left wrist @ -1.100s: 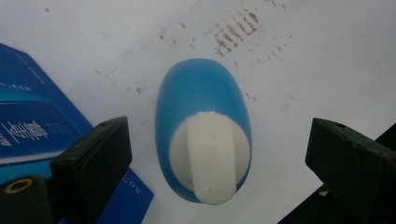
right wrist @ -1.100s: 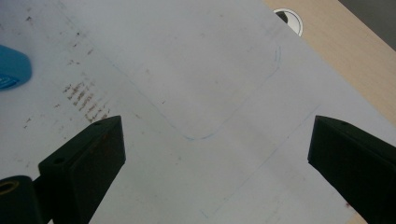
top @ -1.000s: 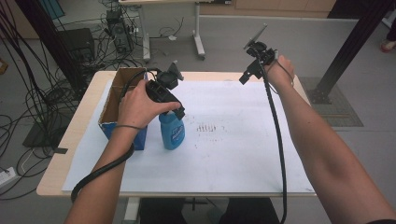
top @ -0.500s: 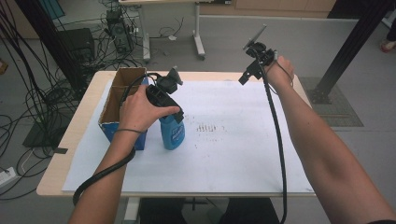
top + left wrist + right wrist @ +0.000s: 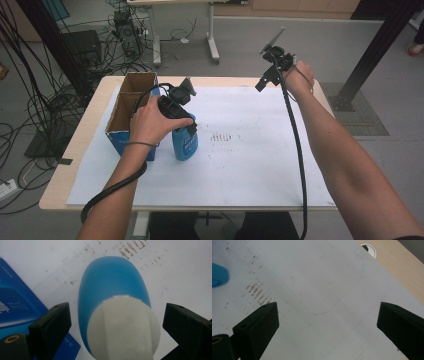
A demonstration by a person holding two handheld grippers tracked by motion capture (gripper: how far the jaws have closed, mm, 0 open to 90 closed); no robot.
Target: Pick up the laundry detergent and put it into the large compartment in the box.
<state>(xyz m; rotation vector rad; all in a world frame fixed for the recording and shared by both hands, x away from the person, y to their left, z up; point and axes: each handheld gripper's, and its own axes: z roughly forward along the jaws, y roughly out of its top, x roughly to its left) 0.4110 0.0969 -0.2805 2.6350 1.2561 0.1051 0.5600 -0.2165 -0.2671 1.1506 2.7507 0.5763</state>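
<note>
Bottle (image 5: 185,143), blue with a white cap (image 5: 124,327), stands upright on the white sheet (image 5: 240,165) that covers the tabletop (image 5: 95,112), left of centre in the high view and just beside the open cardboard box (image 5: 131,102) with blue sides. The box's two compartments look empty from above, as far as the view lets me tell.

My reading is that the work is at the point of a grasp or a release at the bottle, and the frames do not settle which. If the bottle is bound for the box, that move is not yet done; if it has come out of the box, it is already set down and only the letting go is in hand.

The left tongs (image 5: 116,322) hang directly over the bottle, looking down on its cap. Their jaws are spread wide, one at the lower left and one at the lower right of the left gripper view, with the cap between them and a clear gap on each side, so they pinch nothing and touch nothing that I can see.

The right tongs (image 5: 327,325) are held up over the far right of the tabletop, toward the upper right of the high view, well apart from the bottle. Their jaws too stand wide apart, with only bare sheet, faint pen outlines and a few brown smudges (image 5: 258,293) below them.
</note>
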